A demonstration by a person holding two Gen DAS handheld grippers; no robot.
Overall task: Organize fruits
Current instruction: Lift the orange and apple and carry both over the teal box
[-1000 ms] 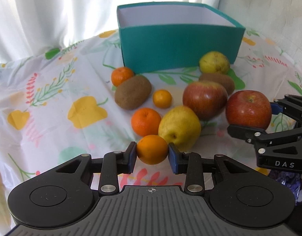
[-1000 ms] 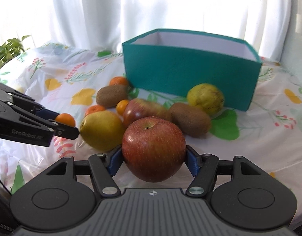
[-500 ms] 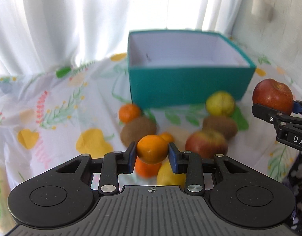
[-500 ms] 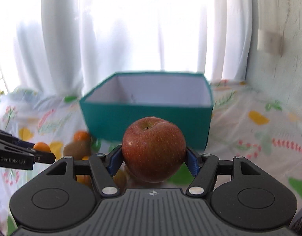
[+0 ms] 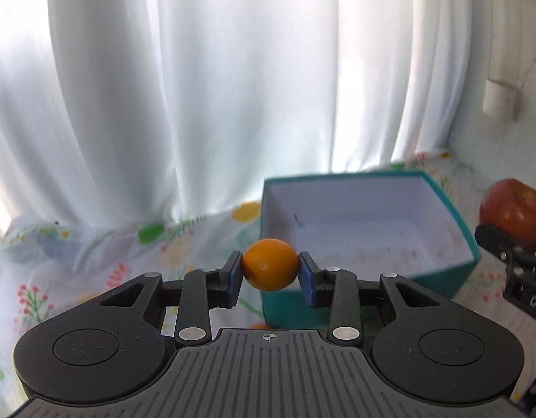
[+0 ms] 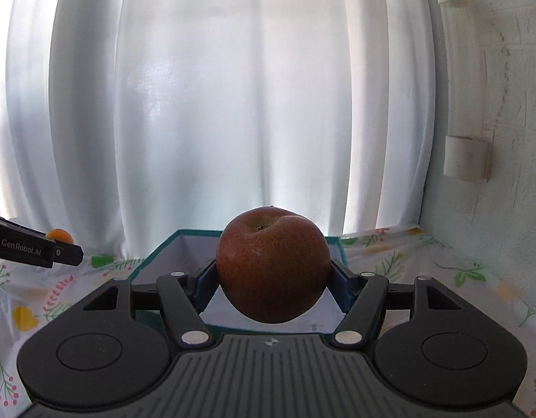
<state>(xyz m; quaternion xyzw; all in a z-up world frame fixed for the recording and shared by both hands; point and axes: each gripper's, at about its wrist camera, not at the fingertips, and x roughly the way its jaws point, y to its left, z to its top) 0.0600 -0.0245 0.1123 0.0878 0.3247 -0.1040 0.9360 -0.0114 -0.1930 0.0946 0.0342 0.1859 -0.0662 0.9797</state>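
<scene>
My left gripper is shut on a small orange and holds it in the air at the near left corner of the teal box. The box is open at the top and its white inside is bare. My right gripper is shut on a red apple and holds it above the box's near edge. The apple also shows at the right edge of the left wrist view. The orange shows small at the left of the right wrist view.
A floral tablecloth covers the table. White curtains hang behind the box and a white wall stands to the right. Another orange peeks out below the box. The other fruits are out of view.
Both grippers have risen from the fruit pile and moved forward to the box, each carrying its fruit. The pile has dropped out of view.
</scene>
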